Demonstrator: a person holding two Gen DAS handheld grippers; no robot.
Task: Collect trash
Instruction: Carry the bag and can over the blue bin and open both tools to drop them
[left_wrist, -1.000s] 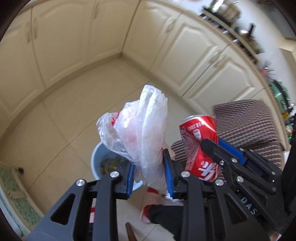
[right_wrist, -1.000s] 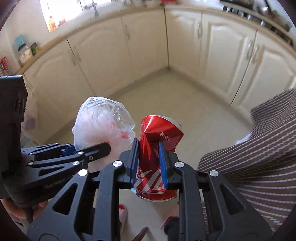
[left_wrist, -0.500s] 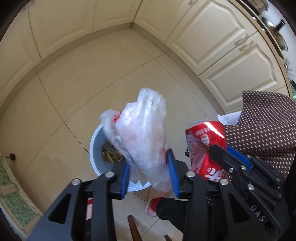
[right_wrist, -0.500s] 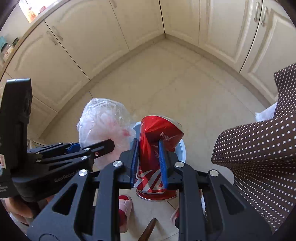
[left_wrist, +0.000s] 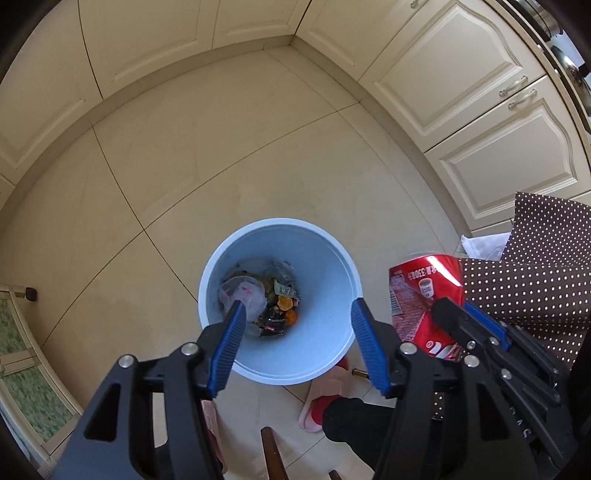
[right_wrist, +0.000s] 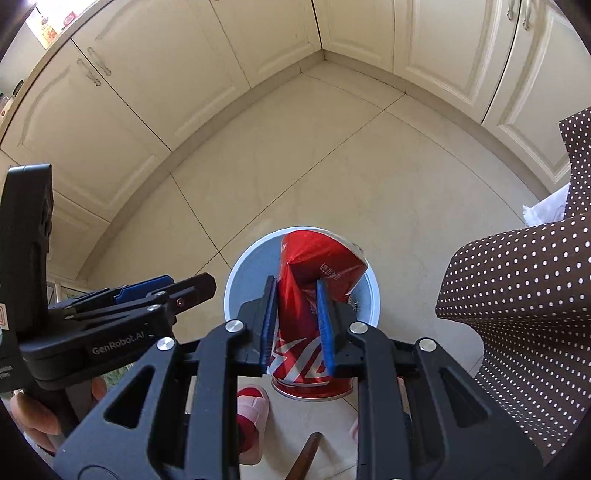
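While the left gripper (left_wrist: 297, 341) hangs over the pale blue bin (left_wrist: 343, 254), its jaws are opening with nothing between them, and a crumpled plastic bag (left_wrist: 243, 293) already lies among the rubbish inside. The right gripper (right_wrist: 297, 323) is clamped on the dented red can (right_wrist: 314, 280) above the bin's rim, so dropping it seems the step left
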